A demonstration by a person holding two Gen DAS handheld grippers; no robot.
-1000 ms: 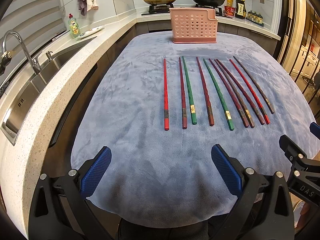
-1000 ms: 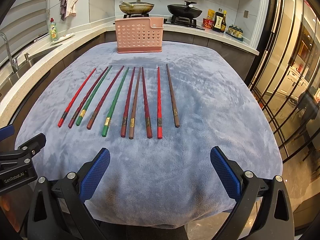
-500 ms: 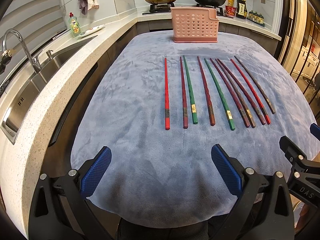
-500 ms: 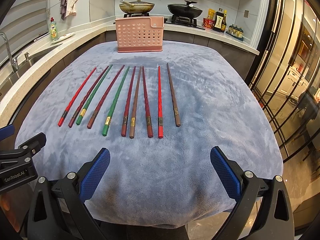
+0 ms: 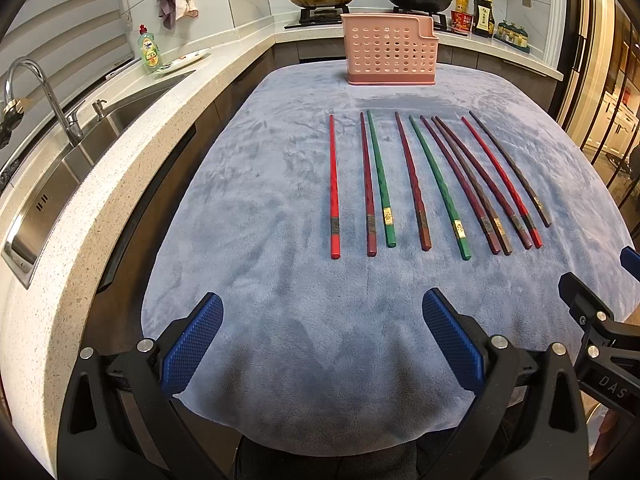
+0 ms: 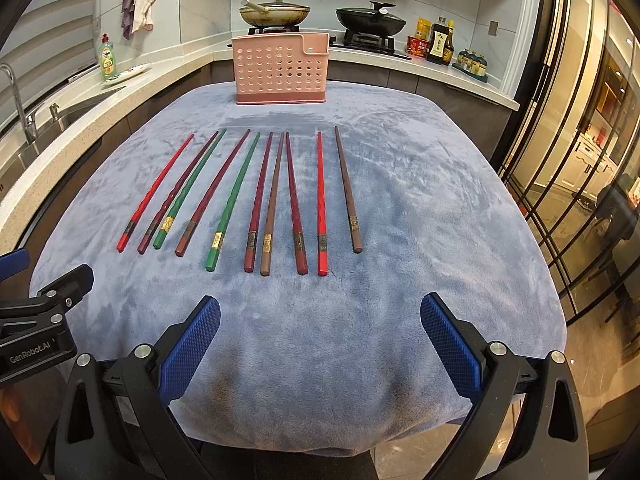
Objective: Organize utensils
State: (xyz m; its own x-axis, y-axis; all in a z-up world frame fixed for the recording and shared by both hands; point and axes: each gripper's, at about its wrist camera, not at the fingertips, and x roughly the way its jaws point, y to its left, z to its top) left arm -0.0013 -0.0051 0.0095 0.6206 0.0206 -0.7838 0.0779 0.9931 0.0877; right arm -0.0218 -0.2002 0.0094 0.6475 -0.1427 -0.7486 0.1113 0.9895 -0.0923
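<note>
Several chopsticks lie side by side on a blue-grey cloth (image 5: 260,208) (image 6: 420,208), thick ends toward me: a bright red one (image 5: 333,184) (image 6: 156,190) at the left, two green ones (image 5: 380,176) (image 6: 234,200), dark red ones and a brown one (image 6: 347,188) at the right. A pink perforated holder (image 5: 390,52) (image 6: 282,68) stands upright at the cloth's far edge. My left gripper (image 5: 320,340) hovers open over the near edge, nothing between its blue pads. My right gripper (image 6: 320,340) is open too, also short of the chopsticks.
A speckled counter (image 5: 132,152) with a steel sink (image 5: 52,184) and tap runs along the left. A green soap bottle (image 5: 148,50) stands behind it. Two pans (image 6: 276,14) sit on the stove beyond the holder. Glass doors (image 6: 580,140) and open floor lie to the right.
Both grippers have crept slightly toward the table; the chopsticks and holder have not moved.
</note>
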